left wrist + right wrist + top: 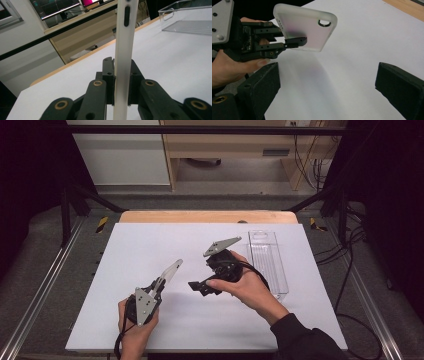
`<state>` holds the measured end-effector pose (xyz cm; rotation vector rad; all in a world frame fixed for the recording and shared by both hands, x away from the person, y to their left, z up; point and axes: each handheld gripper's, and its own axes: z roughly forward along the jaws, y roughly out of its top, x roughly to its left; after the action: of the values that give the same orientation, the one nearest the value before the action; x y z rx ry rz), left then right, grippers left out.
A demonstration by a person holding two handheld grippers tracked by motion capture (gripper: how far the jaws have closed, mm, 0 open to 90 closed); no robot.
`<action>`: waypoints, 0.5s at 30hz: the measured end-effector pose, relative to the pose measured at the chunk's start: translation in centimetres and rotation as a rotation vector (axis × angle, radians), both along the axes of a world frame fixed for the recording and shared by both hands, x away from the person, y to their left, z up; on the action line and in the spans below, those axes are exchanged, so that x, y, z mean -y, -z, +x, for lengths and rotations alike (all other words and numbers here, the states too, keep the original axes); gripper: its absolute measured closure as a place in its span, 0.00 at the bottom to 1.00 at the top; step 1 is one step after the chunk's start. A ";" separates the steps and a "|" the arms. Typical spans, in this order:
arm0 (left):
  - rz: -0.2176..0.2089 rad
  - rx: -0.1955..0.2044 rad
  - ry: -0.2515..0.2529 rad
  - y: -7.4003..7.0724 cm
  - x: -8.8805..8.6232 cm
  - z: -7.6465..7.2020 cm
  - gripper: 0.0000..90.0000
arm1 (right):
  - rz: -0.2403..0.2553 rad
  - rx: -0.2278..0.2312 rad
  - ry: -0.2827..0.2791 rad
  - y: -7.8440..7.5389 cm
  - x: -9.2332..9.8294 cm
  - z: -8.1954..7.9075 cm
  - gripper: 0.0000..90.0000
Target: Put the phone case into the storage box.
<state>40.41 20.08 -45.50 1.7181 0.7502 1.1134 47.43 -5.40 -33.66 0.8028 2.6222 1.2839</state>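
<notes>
A frosted, translucent phone case [170,271] is held off the white table, tilted with its camera hole end away from the hand. My left gripper [159,285] is shut on its lower end; in the left gripper view the case [123,50] stands edge-on between the two jaws. The right gripper view shows the case [305,30] from its flat side, pinched by the left gripper [294,40]. My right gripper [202,287] hovers a short way to the right of the case, pointing toward it. Its jaws stand wide open [327,82] with nothing between them.
A clear plastic tray [267,262] lies lengthwise at the right side of the white tabletop [150,240]; its rim also appears in the left gripper view [185,25]. A wooden edge [200,216] borders the far side. Cables hang beyond the right edge.
</notes>
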 end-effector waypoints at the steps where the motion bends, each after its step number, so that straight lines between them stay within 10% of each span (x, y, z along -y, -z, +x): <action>1: 0.000 0.000 0.000 0.0 0.0 0.0 0.90 | 0.000 0.000 0.000 0.0 0.0 0.0 0.07; 15: -0.189 -0.056 0.008 -0.2 -1.2 0.1 0.90 | 0.026 0.032 0.062 2.0 0.9 0.0 0.07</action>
<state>40.46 21.33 -45.32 1.5961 0.8550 0.9606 47.40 -6.32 -35.63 0.8532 2.5403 1.3060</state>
